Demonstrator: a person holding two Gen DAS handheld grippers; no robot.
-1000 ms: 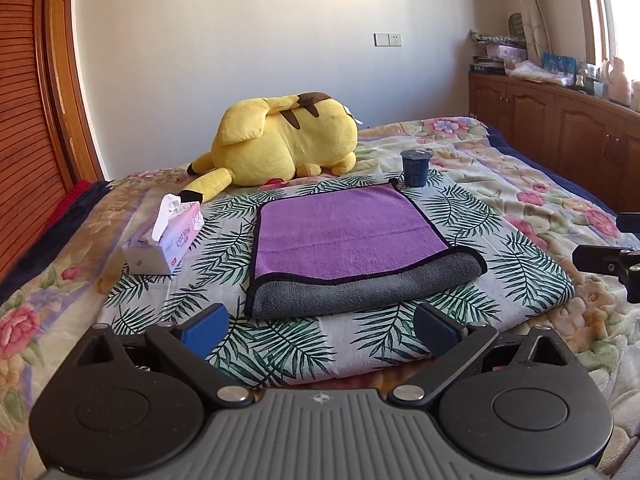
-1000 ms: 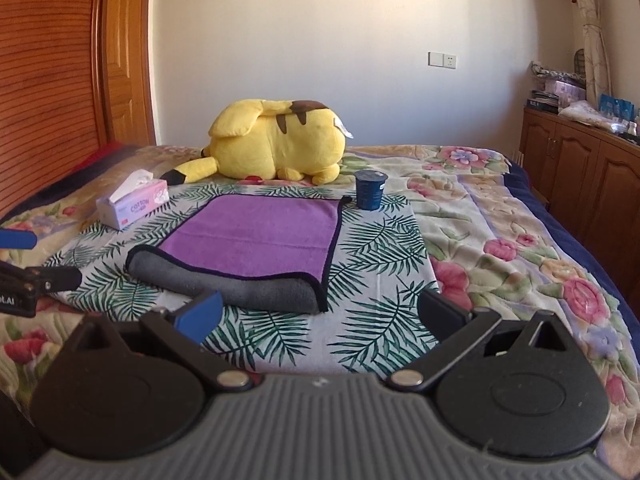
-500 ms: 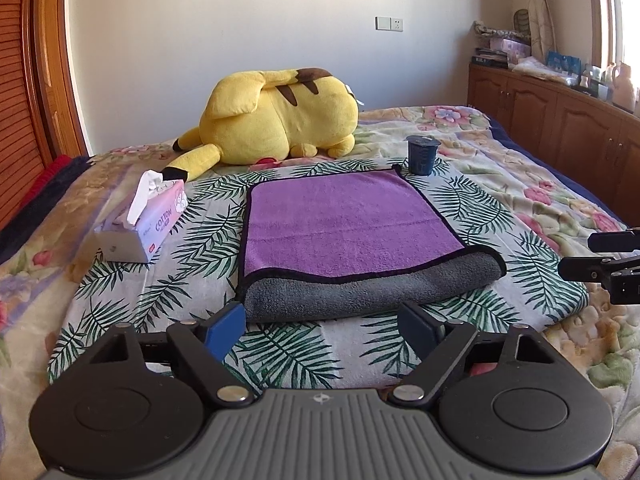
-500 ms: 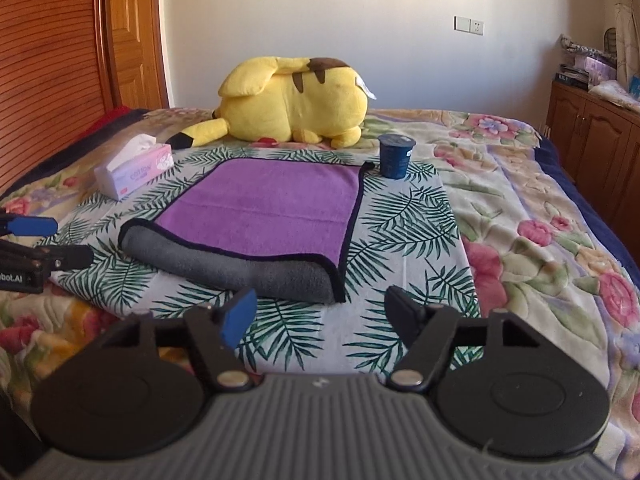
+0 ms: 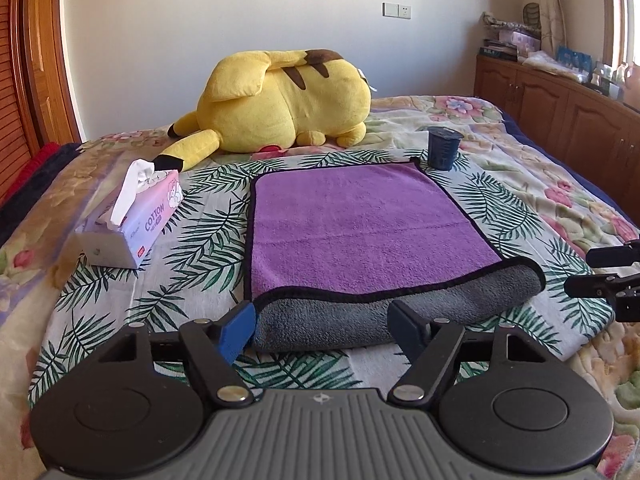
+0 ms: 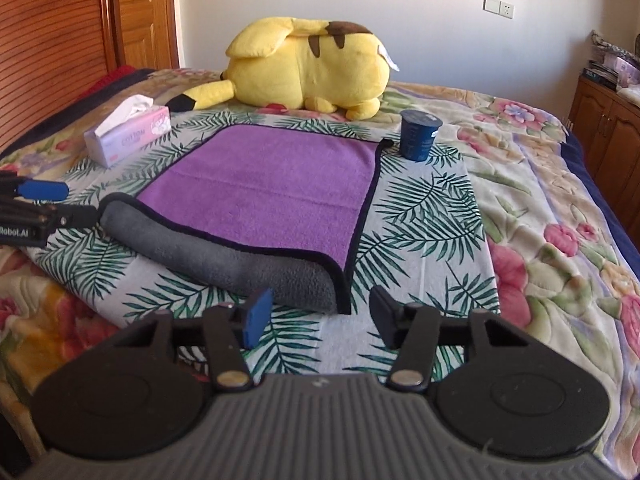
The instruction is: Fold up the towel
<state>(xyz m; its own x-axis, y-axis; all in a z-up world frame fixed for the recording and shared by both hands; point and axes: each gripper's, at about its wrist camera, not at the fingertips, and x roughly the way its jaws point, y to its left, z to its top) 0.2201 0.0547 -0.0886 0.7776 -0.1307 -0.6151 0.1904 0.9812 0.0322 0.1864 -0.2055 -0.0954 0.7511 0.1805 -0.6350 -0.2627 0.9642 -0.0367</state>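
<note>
The purple towel [image 5: 360, 224] lies folded on the bed; the left gripper [image 5: 324, 326] and right gripper [image 6: 320, 312], both wide and empty, flank its grey near corners.

We see the towel [image 6: 260, 196] on the bed [image 6: 520, 208], gray fold nearest. Our right gripper [image 6: 318, 314] hovers at its corner, jaws apart.

We look from the left wrist low over the bed, close to the towel's [image 5: 360, 224] grey fold at 12 o'clock. From the right wrist we face its near right corner, plush toy [image 6: 308, 68] at 12. Both views share towel, toy and cup [image 5: 443, 148].
</note>
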